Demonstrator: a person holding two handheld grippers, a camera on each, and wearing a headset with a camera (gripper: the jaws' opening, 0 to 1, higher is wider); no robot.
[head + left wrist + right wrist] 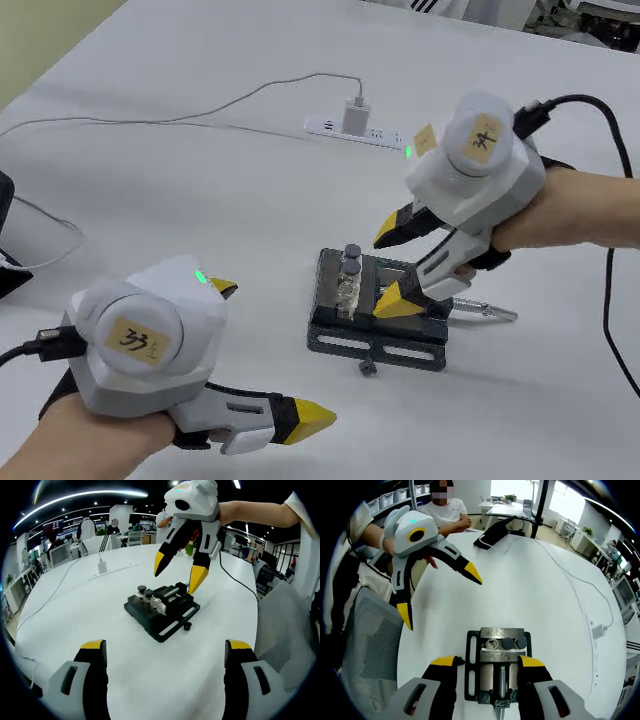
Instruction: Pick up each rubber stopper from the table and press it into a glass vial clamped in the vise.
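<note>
Head view: a black vise point(375, 338) at centre clamps glass vials point(346, 290), two capped by dark stoppers point(351, 253); the right gripper point(390, 270) hovers over it from 2 o'clock and the left gripper point(268, 353) sits at 7 o'clock, both spread and empty. Left gripper view: parted jaws frame the vise, with the right gripper at 12 o'clock. Right gripper view: the vise lies between its parted jaws at 6 o'clock, with the left gripper at 10 o'clock
</note>
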